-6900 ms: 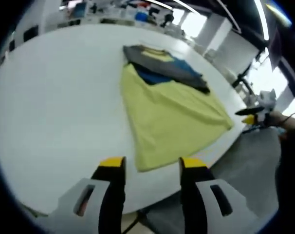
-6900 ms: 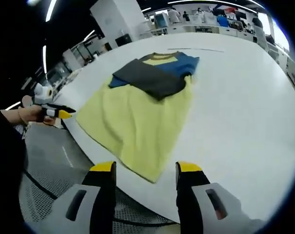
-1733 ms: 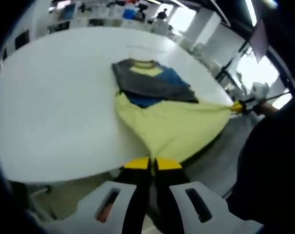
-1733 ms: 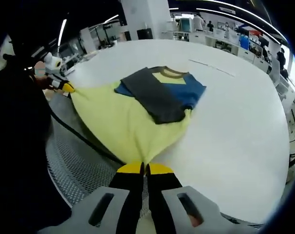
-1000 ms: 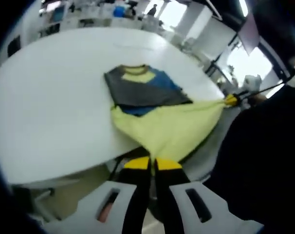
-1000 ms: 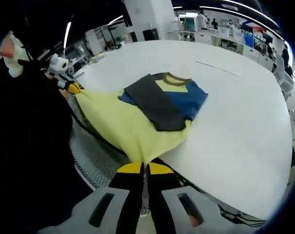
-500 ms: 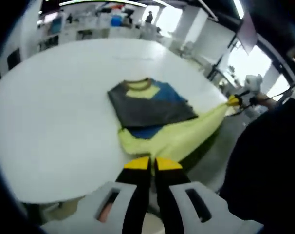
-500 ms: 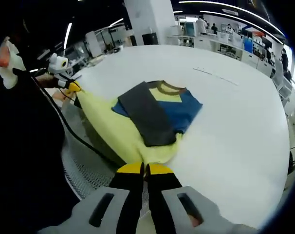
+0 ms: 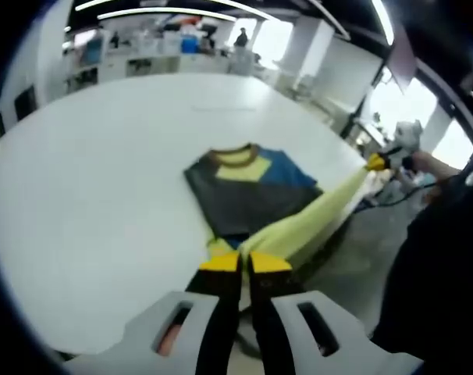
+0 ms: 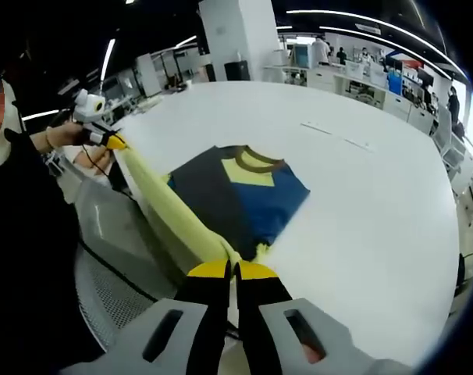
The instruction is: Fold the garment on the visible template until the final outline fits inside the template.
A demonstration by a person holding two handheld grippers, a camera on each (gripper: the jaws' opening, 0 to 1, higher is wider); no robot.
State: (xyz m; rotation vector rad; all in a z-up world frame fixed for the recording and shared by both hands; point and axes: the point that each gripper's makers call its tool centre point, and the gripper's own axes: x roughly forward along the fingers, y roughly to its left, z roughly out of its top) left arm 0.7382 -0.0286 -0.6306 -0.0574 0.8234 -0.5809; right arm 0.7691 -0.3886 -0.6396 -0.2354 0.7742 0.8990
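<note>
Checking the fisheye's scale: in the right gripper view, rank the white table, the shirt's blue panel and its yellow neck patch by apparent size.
1. White table
2. Blue panel
3. Yellow neck patch

The ranking is clear despite the lens distortion.

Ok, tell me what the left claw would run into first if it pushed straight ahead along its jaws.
The left claw is shut on the yellow hem of the garment, so cloth is already at its tips. Straight on, it would probably meet the folded dark and blue upper part lying on the white table; depth is unclear.
</note>
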